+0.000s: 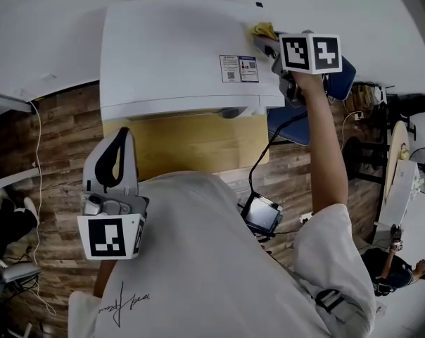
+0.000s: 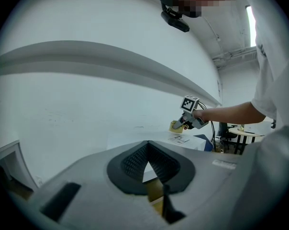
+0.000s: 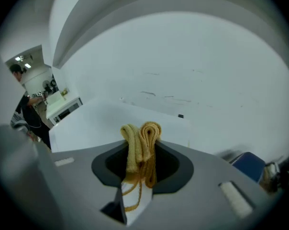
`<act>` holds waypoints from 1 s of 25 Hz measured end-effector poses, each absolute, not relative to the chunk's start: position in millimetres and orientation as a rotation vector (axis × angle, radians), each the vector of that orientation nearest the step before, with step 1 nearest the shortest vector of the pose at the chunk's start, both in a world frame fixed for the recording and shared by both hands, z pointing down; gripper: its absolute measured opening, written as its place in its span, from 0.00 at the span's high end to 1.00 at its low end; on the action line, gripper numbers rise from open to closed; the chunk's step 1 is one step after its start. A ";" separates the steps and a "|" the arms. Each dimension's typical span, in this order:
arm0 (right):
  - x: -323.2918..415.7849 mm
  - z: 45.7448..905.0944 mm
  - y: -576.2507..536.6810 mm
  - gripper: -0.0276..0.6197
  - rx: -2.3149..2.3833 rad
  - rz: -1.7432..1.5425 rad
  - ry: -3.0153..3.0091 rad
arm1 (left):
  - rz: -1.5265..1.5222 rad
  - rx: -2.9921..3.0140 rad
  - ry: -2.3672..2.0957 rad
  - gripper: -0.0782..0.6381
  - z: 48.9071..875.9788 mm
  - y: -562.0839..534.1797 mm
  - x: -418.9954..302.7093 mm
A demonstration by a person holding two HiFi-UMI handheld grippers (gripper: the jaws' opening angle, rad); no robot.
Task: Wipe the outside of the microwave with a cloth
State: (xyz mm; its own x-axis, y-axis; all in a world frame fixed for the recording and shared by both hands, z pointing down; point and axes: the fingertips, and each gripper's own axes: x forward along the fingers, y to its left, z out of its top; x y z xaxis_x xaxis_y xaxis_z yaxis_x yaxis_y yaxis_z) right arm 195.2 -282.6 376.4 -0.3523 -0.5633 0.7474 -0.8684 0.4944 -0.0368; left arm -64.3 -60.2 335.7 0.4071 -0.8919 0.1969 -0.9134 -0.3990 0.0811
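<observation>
The white microwave [image 1: 170, 55] stands against the wall, seen from above in the head view. My right gripper [image 1: 267, 42] is at its back right top corner, shut on a folded yellow cloth [image 1: 264, 29] that rests on the top edge there. In the right gripper view the cloth [image 3: 143, 133] sticks up between the jaws of that gripper [image 3: 140, 152], with the microwave's top [image 3: 111, 121] just beyond. My left gripper [image 1: 121, 138] hangs low in front of the person's chest, shut and empty, away from the microwave. The left gripper view shows its fingertips [image 2: 148, 145] meeting and the right gripper [image 2: 186, 122] far off.
The microwave sits on a wooden table [image 1: 191, 143]. A blue chair [image 1: 339, 79] stands right of it, and a cable runs down to a black device [image 1: 262, 213] on the wood floor. A white wall [image 3: 192, 66] is close behind. Another person [image 3: 25, 104] stands far left.
</observation>
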 end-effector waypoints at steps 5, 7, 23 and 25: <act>222.3 386.8 -285.4 0.77 1.251 0.530 -1.979 | 0.183 2.479 -1.610 0.90 338.4 -59.4 -64.8; 225.5 386.0 -287.5 0.77 1.273 0.477 -1.947 | 0.184 2.476 -1.615 0.90 338.3 -59.5 -66.5; 190.4 396.0 -272.2 0.77 1.232 0.298 -1.850 | 0.157 2.466 -1.617 0.90 339.8 -63.9 -68.9; 182.9 396.3 -269.9 0.77 1.222 0.304 -1.862 | 0.154 2.468 -1.617 0.90 339.4 -63.9 -69.1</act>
State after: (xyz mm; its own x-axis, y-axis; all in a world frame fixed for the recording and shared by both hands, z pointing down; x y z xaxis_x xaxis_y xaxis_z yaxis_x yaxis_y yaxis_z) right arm 182.9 -269.9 396.3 -0.1459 -0.6275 0.7648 -0.8379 0.4894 0.2417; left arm -69.1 -63.9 339.4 0.4007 -0.8967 0.1881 -0.9161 -0.3886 0.0988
